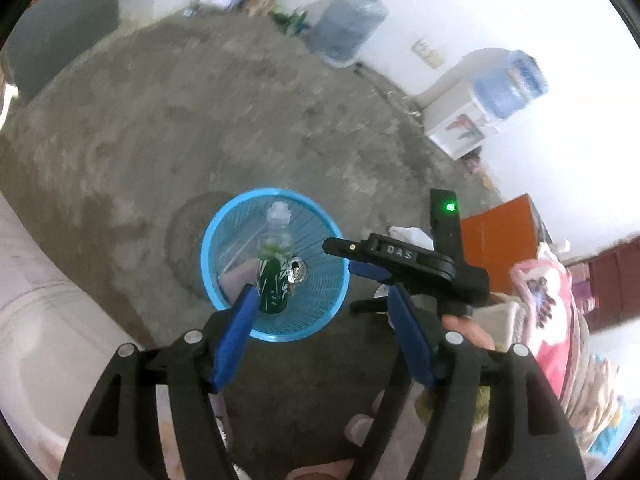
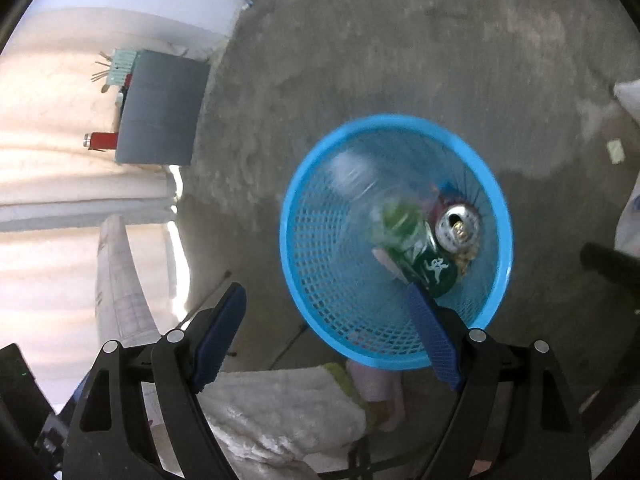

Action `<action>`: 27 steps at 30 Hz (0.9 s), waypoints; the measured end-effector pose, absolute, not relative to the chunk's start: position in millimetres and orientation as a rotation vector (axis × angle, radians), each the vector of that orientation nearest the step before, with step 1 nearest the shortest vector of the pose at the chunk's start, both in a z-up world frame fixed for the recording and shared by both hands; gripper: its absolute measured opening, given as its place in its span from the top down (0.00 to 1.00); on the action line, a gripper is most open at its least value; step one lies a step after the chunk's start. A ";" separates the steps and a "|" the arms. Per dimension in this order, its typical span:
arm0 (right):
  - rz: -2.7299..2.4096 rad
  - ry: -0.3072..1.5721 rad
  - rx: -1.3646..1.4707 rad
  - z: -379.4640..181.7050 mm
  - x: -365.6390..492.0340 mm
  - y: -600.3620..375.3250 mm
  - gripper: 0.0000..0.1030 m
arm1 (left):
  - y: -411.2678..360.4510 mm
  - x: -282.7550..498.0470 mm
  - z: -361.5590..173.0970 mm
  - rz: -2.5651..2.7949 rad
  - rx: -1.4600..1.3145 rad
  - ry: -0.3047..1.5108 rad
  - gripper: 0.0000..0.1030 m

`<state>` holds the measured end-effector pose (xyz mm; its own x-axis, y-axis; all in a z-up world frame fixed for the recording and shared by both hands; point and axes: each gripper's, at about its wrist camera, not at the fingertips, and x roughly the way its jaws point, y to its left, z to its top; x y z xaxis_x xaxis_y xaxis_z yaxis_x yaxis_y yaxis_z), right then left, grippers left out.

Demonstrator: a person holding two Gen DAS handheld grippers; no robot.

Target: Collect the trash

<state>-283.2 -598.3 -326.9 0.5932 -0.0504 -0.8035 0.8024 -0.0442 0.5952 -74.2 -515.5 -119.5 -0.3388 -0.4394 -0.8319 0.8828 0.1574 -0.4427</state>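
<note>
In the left wrist view the left gripper (image 1: 320, 332) is hanging over the concrete floor (image 1: 200, 120) with its blue pads spread wide and nothing between them. Just beyond its fingertips the blue mesh wastebasket (image 1: 224, 236) is standing upright, holding a clear plastic bottle with a green label (image 1: 276, 240) and an opened drink can (image 1: 298, 270) beside it. The right gripper (image 1: 348, 276) is reaching in from the right near the basket rim (a green light is glowing on its body); its jaws are also standing apart and empty. Farther off, two large water jugs (image 1: 348, 24) are sitting by the white wall (image 1: 480, 12).
</note>
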 end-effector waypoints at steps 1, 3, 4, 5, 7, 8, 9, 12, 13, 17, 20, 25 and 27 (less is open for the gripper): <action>-0.793 0.676 1.440 -318.2 -283.5 -597.4 0.23 | -508.8 -73.9 -112.2 -1.478 0.489 1.254 0.34; -0.816 0.671 1.392 -300.4 -285.9 -587.3 0.23 | -494.5 -71.8 -99.0 -1.494 0.480 1.208 0.32; -0.828 0.667 1.371 -294.4 -285.1 -586.9 0.23 | -487.0 -69.9 -92.9 -1.496 0.472 1.187 0.31; -0.840 0.661 1.344 -284.5 -285.0 -582.5 0.23 | -476.3 -66.4 -85.0 -1.497 0.459 1.163 0.30; -0.865 0.652 1.292 -265.4 -281.8 -572.6 0.23 | -459.8 -61.4 -75.4 -1.500 0.439 1.128 0.29; -0.876 0.646 1.261 -253.6 -280.3 -565.8 0.23 | -452.1 -58.4 -70.9 -1.501 0.431 1.113 0.28; -0.886 0.643 1.224 -240.3 -278.0 -557.8 0.23 | -439.6 -54.1 -64.1 -1.502 0.416 1.089 0.27; -0.906 0.638 1.118 -207.4 -268.2 -535.8 0.20 | -401.9 -39.4 -46.3 -1.499 0.379 1.014 0.21; -0.905 0.631 1.059 -190.1 -260.4 -521.3 0.17 | -384.6 -32.7 -40.6 -1.484 0.363 0.983 0.18; -0.894 0.600 0.903 -151.7 -234.7 -475.8 0.10 | -319.7 -5.8 -23.5 -1.372 0.297 0.877 0.07; -0.898 0.586 0.799 -135.7 -214.0 -441.8 0.08 | -270.2 7.2 -11.1 -1.254 0.222 0.785 0.05; -0.880 0.588 0.670 -108.9 -180.2 -397.6 0.08 | -197.9 16.7 4.3 -1.055 0.159 0.626 0.05; -0.867 0.591 0.602 -97.3 -165.3 -381.8 0.08 | -176.6 14.9 6.2 -0.983 0.147 0.574 0.05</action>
